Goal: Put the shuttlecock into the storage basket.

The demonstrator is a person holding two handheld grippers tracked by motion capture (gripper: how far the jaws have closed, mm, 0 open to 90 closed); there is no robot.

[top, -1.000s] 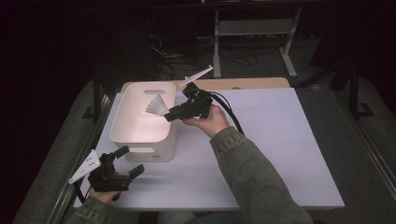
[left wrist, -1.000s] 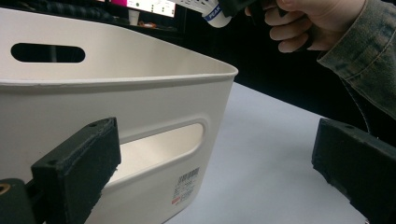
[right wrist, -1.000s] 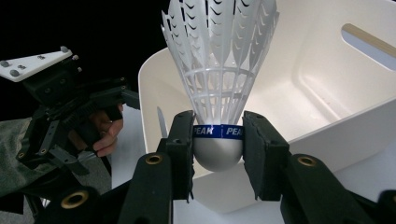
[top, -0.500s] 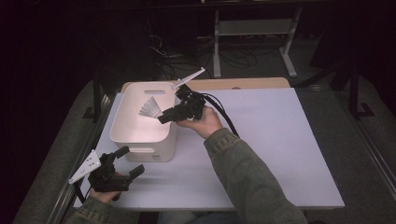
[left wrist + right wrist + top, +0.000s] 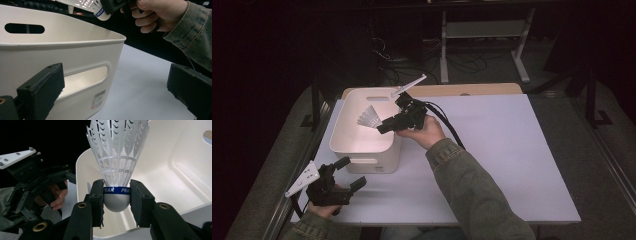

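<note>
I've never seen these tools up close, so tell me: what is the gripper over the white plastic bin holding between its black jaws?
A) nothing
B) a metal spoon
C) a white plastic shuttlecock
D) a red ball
C: the right gripper has its jaws closed on the rounded base of a white plastic shuttlecock with a blue band, above the white plastic bin.

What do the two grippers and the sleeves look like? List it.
Both grippers are black, with two flat-padded jaws and brass-coloured pivot rivets. The left gripper carries a grey three-cornered plate with small studs; the right gripper has one too, plus a black cable trailing across the table. Both sleeves are olive-green, denim-like fabric with stitched cuffs.
</note>
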